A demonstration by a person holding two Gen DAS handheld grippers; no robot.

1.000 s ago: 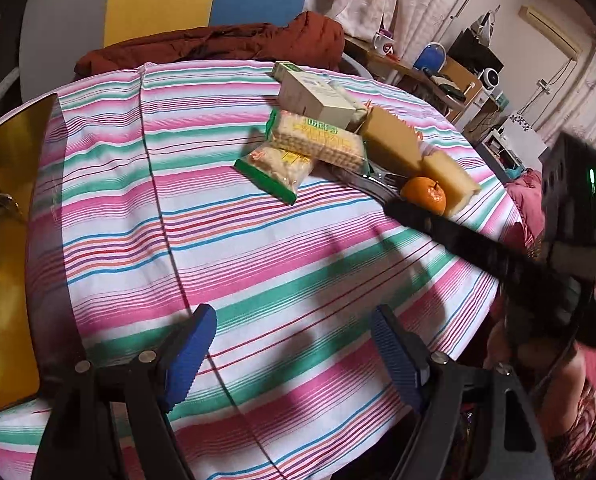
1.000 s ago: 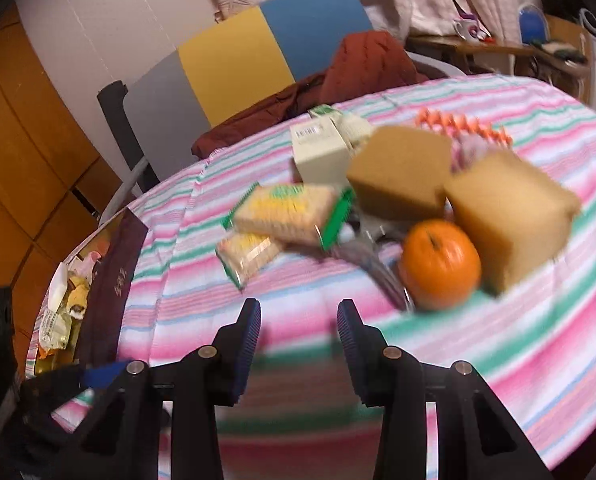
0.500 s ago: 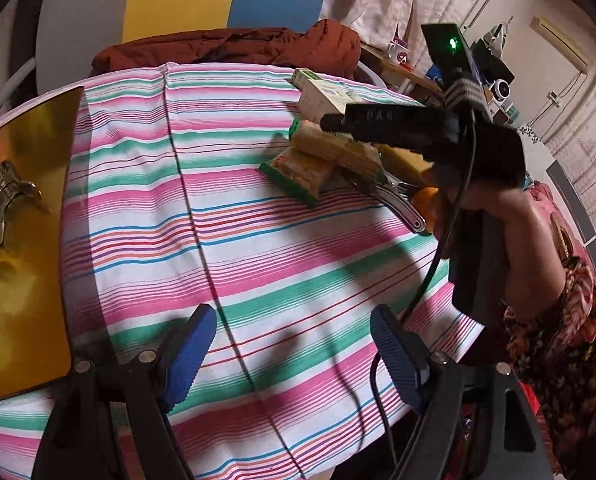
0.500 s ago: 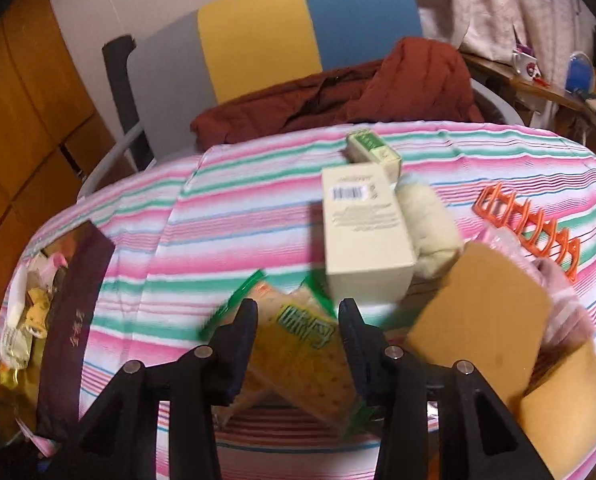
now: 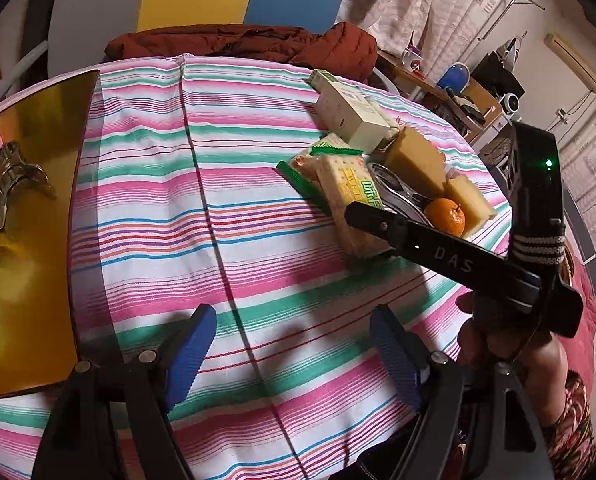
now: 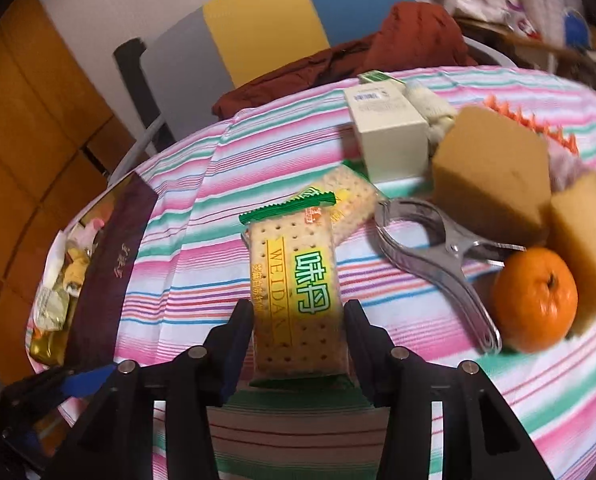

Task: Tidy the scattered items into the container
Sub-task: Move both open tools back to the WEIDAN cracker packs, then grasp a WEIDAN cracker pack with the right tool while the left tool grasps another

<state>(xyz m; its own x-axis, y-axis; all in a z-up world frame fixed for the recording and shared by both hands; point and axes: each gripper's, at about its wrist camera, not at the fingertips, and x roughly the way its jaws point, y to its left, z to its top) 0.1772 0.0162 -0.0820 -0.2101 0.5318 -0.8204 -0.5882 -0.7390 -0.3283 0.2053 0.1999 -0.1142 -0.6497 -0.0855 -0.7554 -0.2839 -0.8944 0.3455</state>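
- Straddling a cracker packet, the right gripper has its jaws opening; the packet sits between them on the striped table, and I cannot tell whether the pads touch it.
- The left gripper hovers over bare cloth, jaws released and holding nothing.
- The container (gold inside) sits at the table's left edge.
- Just beside the packet lie a metal clip, an orange, two sponges and a white box.

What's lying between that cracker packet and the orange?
A metal clamp lies on the cloth between the cracker packet and the orange. The right wrist view shows it best.
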